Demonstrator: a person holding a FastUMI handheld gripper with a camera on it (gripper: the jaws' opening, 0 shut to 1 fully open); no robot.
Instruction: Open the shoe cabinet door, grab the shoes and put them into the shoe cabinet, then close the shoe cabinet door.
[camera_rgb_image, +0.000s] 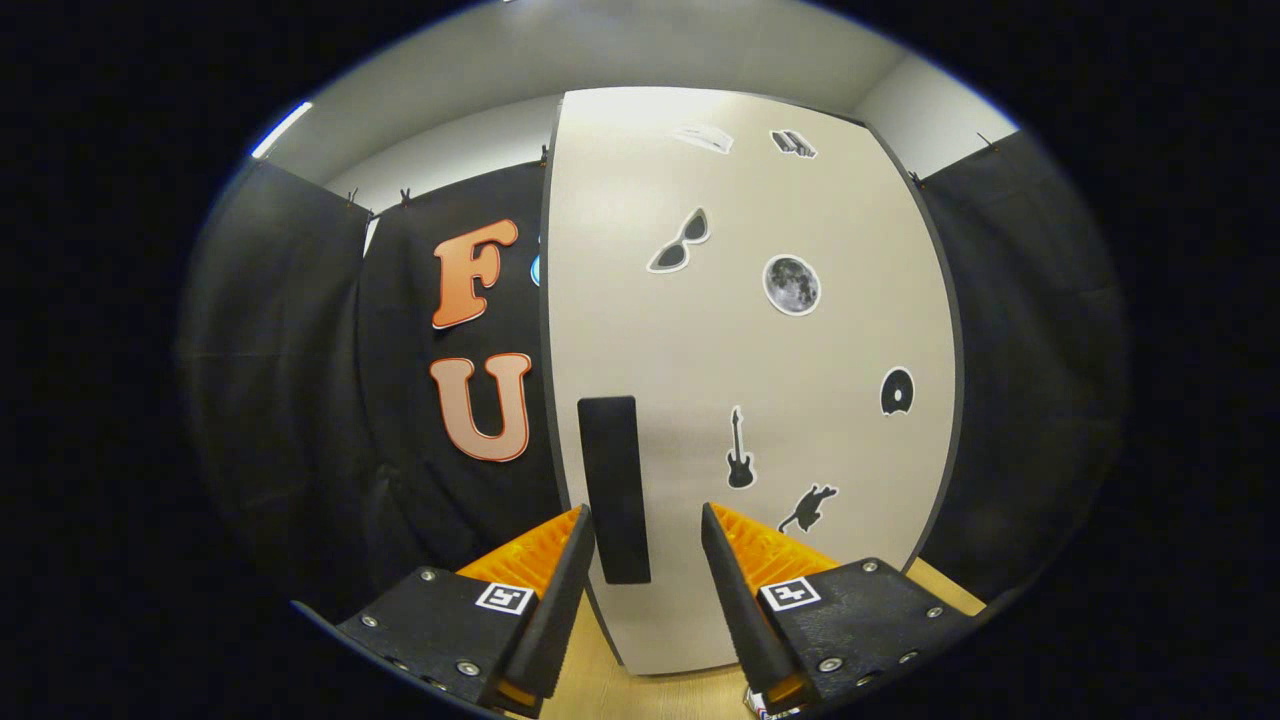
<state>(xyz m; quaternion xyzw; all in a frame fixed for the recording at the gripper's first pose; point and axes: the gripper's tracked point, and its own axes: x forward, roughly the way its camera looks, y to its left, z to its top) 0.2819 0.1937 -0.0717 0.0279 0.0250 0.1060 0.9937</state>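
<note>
Cabinet door (760, 400), pale and dotted with stickers, stands closed just ahead of the gripper (648, 540). Its dark handle (613, 490) sits between the parted fingers, which touch nothing.

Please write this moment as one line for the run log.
stage: reach handle | door: shut | handle: between fingers, untouched | tongs: open | shoes: not yet stored

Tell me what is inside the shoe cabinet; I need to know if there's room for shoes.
Cannot tell: the cabinet door is shut, hiding the inside. Its face shows stickers and a dark handle, which sits just ahead of the open gripper.
</note>
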